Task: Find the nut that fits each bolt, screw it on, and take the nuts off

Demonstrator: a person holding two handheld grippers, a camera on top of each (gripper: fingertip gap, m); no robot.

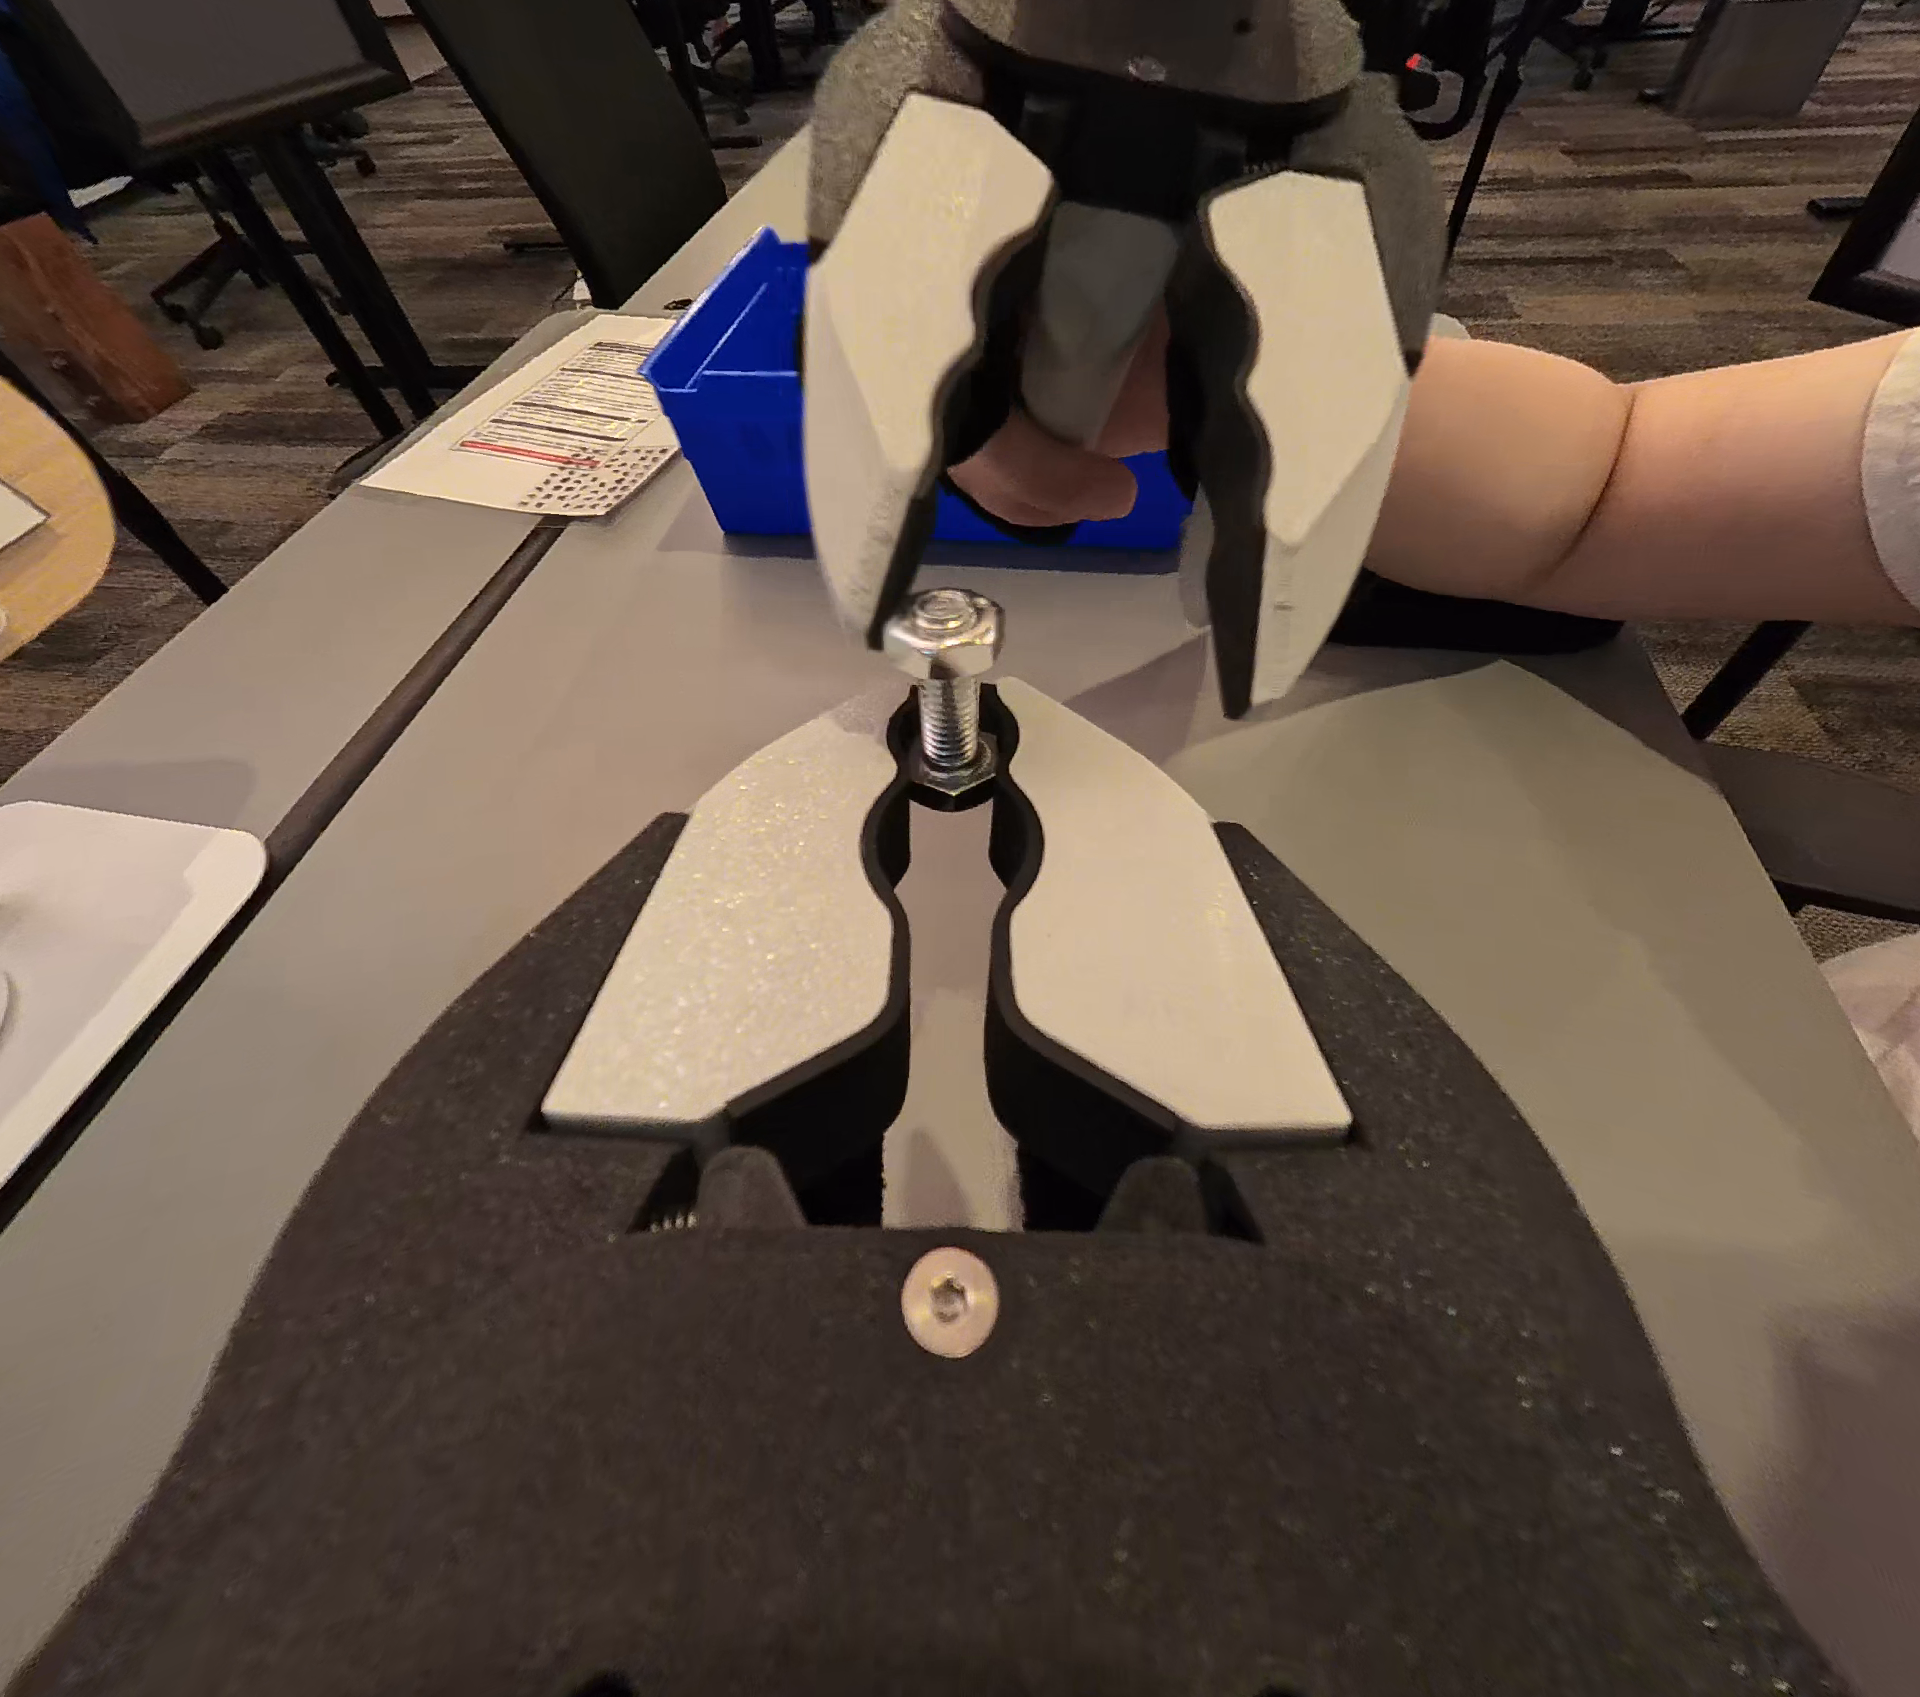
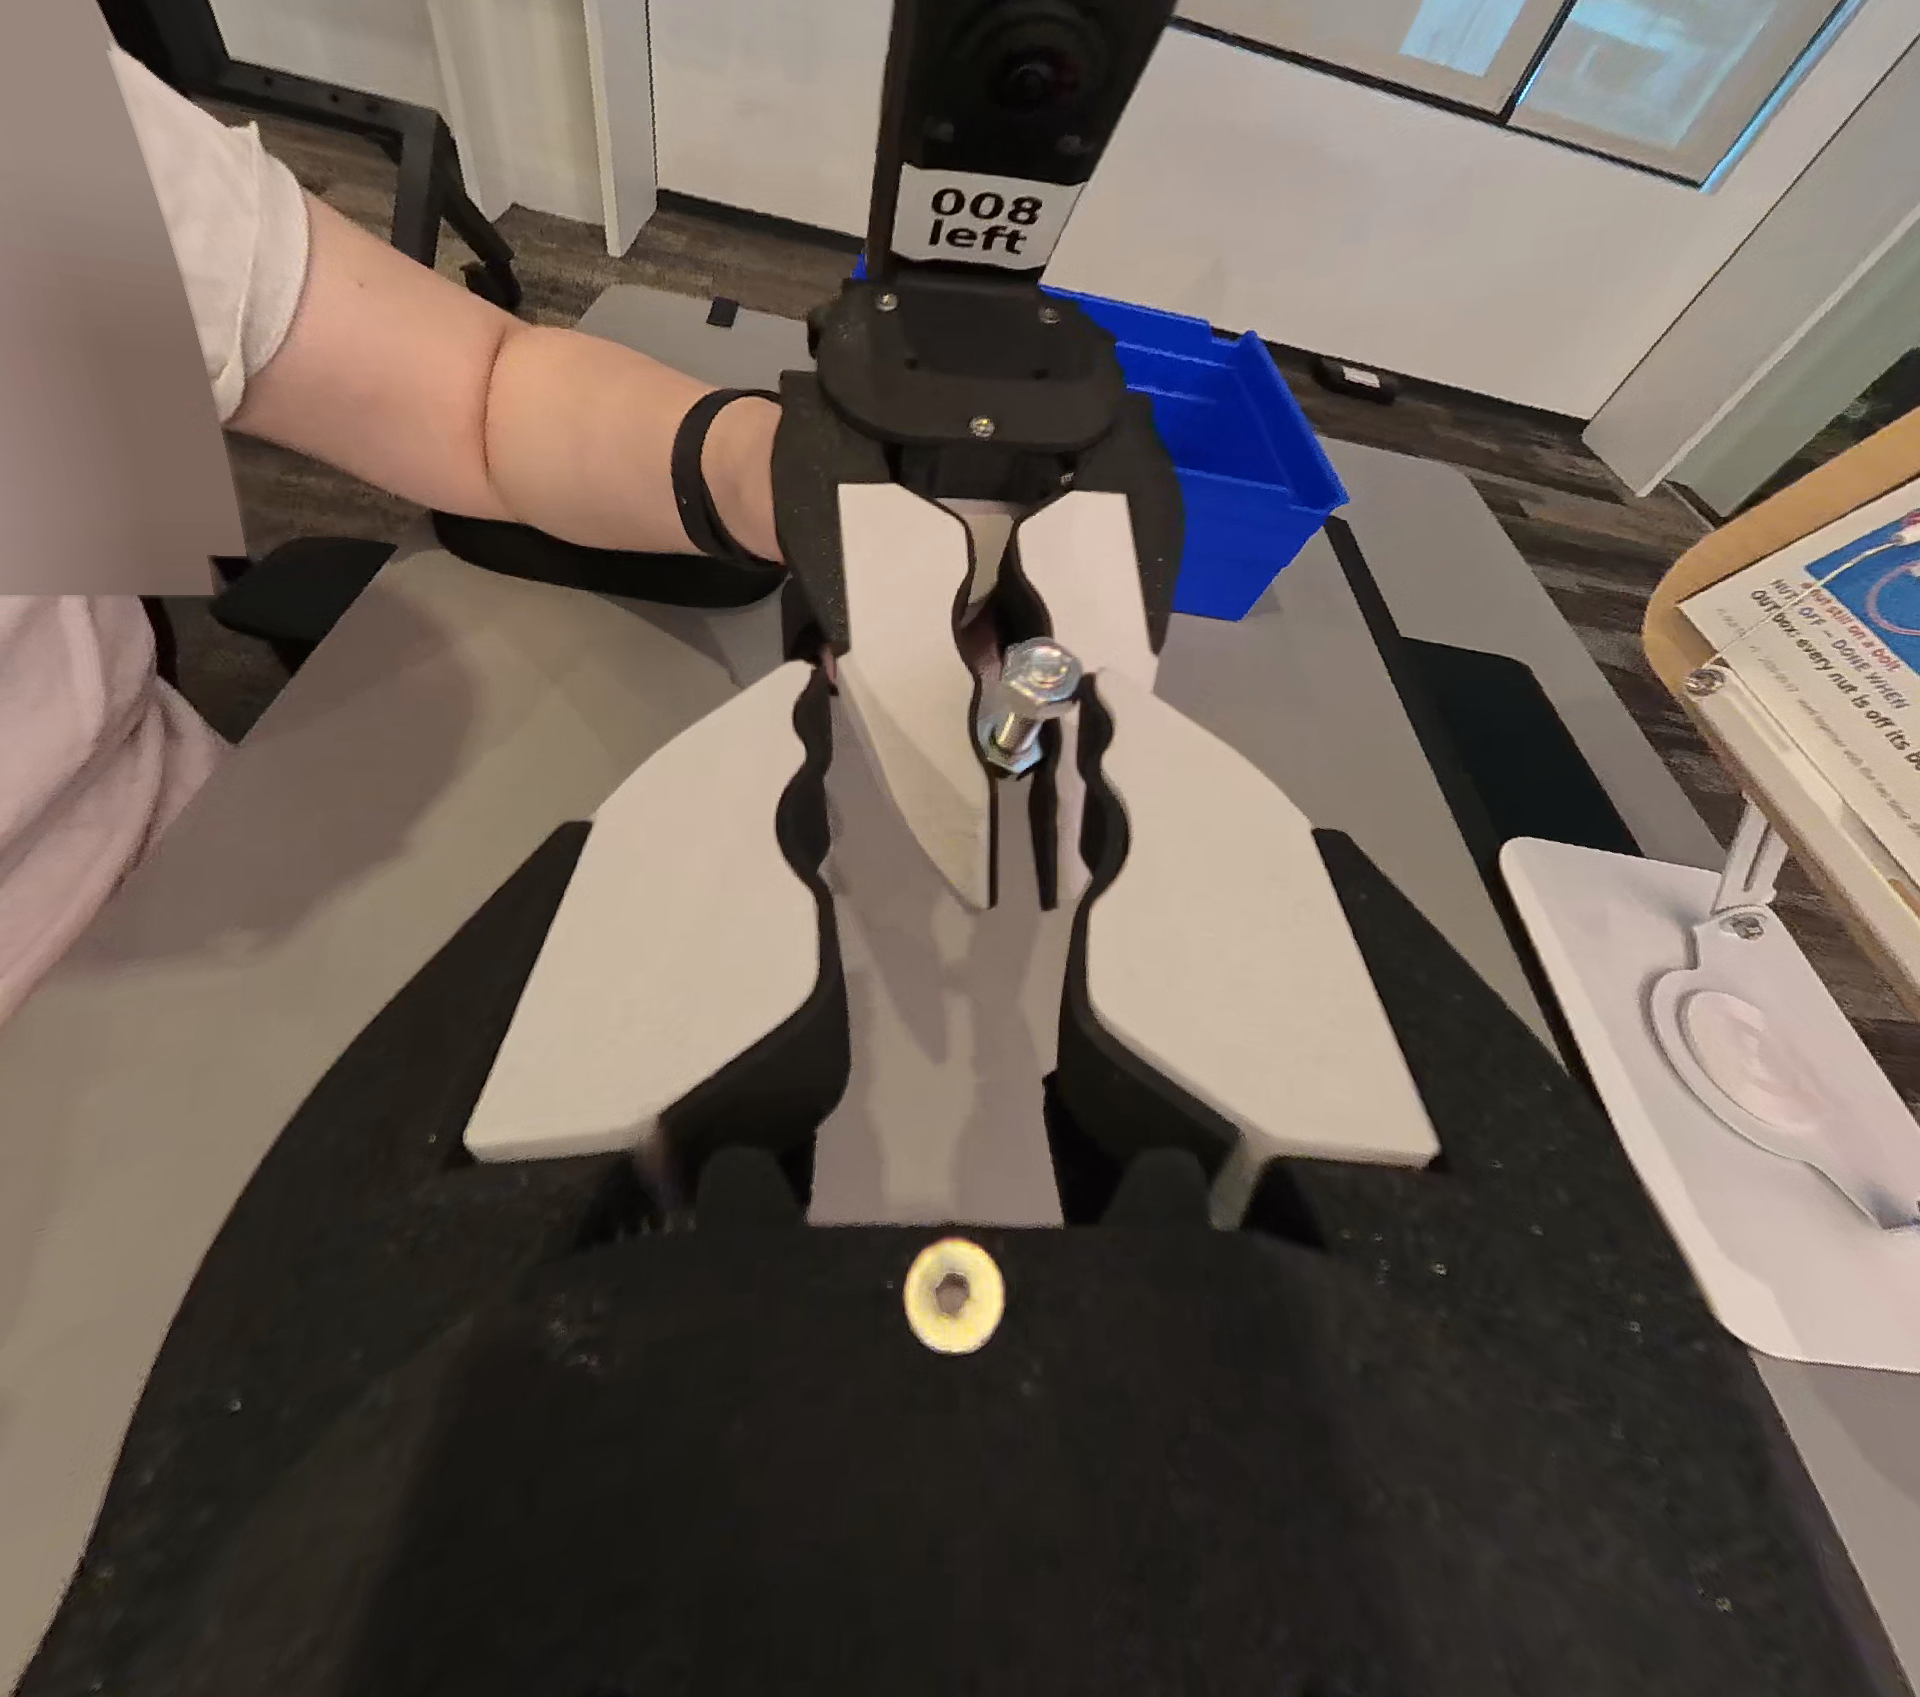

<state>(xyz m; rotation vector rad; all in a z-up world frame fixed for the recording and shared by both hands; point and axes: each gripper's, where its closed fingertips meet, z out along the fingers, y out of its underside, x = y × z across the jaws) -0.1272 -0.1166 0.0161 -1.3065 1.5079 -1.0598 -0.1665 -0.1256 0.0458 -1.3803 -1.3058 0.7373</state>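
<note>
Grey table (image 1: pixel 436 774) in an office, blue bin (image 1: pixel 727 421), left gripper (image 1: pixel 951 774) clamped on nut (image 1: pixel 951 777) of upright bolt (image 1: pixel 943 650), right gripper (image 1: pixel 1049 660) spread wide around bolt head, grasping nothing, white labels bearing print on both grippers, printed sheet (image 1: pixel 561 432)

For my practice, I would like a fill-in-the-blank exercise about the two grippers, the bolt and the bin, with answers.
1. The left gripper grips the nut, and the bolt has its head pointing ___.
2. The right gripper above it is ___.
3. The bin behind them is ___ in colour.
Answers: up; open; blue.
</note>
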